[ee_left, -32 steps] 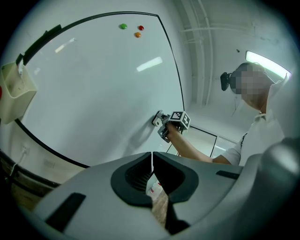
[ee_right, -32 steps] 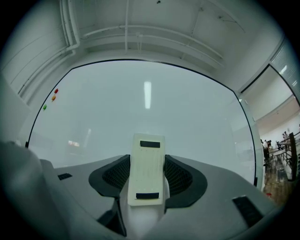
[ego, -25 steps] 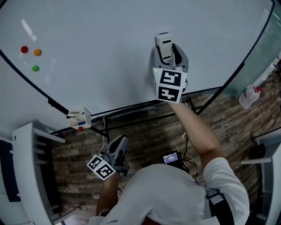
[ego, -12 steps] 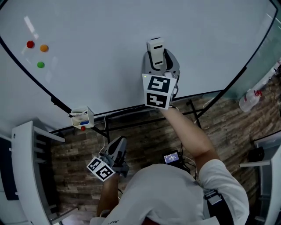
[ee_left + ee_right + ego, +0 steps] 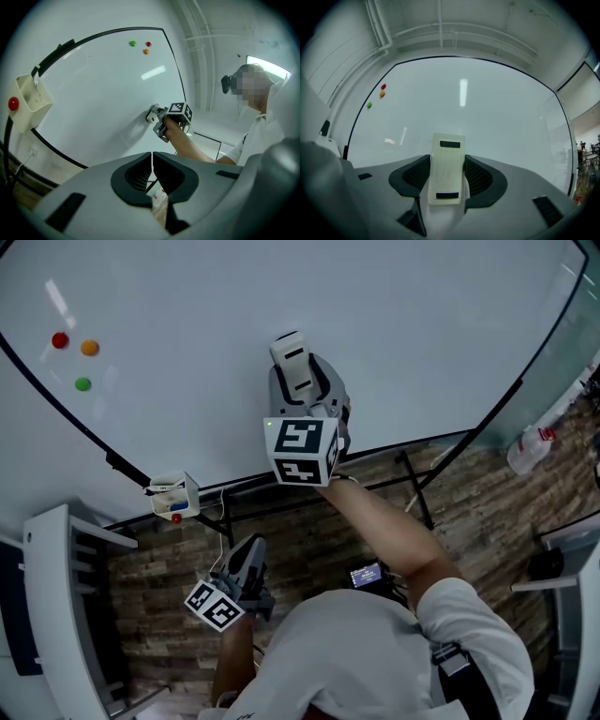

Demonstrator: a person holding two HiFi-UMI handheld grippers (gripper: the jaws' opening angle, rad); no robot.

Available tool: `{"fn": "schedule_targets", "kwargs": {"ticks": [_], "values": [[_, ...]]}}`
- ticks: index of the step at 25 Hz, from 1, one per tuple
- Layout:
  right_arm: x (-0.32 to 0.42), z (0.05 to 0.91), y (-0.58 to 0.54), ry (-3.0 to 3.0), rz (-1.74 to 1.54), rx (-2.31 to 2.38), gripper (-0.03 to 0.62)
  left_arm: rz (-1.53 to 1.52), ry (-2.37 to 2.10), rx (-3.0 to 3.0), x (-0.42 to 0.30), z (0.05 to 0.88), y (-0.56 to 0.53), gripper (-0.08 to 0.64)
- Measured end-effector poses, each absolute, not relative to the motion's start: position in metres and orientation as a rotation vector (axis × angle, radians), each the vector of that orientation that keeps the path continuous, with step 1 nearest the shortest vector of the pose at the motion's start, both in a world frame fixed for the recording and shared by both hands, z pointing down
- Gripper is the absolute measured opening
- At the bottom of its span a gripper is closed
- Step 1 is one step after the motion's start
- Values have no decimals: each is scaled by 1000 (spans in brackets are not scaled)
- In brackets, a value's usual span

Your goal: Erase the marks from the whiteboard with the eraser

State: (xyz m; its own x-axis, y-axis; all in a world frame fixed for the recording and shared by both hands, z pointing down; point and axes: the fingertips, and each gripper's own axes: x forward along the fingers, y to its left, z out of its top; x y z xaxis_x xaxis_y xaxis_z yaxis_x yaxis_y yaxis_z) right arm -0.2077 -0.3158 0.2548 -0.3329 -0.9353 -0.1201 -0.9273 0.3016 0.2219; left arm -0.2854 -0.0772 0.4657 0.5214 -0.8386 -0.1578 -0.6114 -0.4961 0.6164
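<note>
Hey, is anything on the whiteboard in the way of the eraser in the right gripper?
Nothing visible is. The right gripper holds the eraser at the whiteboard, and the surface around it is bare. Only a red magnet, an orange magnet and a green magnet sit far off to its left.

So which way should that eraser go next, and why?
Probably a short slide to the left along the whiteboard, toward the area below the coloured magnets. The right gripper has its jaws clamped on the eraser, which is against the board's lower middle. I can't make out any marks in these views, so the direction is a guess.
</note>
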Motion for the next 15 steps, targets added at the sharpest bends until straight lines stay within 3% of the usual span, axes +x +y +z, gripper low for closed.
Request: {"fn": "schedule_targets", "kwargs": {"ticks": [15], "values": [[-295,282,-258,-2712,-429,1277,245,-599,-1234,2228,-294,470,-56,8]]}}
